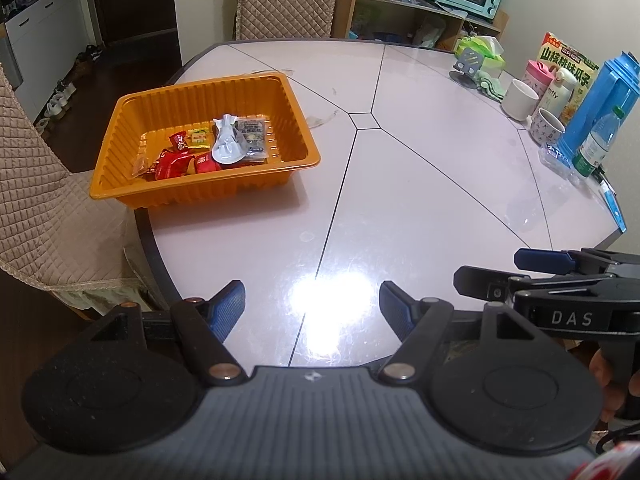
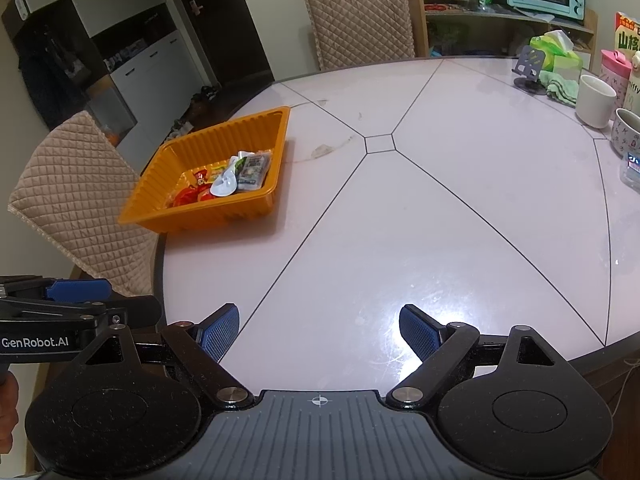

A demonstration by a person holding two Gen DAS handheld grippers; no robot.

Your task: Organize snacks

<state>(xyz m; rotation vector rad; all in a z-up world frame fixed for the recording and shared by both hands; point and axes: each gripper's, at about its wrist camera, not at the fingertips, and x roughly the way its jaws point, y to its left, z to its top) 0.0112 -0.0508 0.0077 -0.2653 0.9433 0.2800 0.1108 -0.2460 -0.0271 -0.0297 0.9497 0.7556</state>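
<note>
My left gripper [image 1: 312,304] hangs over the near edge of the counter [image 1: 400,184], its blue pads spread wide with nothing between them, only bare glossy top and a lamp glare. My right gripper [image 2: 319,326] sits just beside it, likewise wide open and empty; each shows at the edge of the other's view.

The snacks [image 1: 208,148] all lie in the orange tray [image 1: 192,194], which stands at the counter's left edge, well apart from both grippers. Inside it I see red wrappers [image 1: 172,164] toward the near left, a small yellow packet [image 1: 199,137] behind them, a pale crumpled pouch [image 1: 226,142] in the middle, and a dark packet [image 1: 254,136] on the right, partly under the pouch.

Along the far right edge stand a white mug [image 1: 519,100], a patterned cup [image 1: 546,124], a bottle [image 1: 596,144], a blue carton [image 1: 600,100] and a tissue pack [image 1: 480,50]. A quilted chair [image 1: 44,200] stands beside the tray.
</note>
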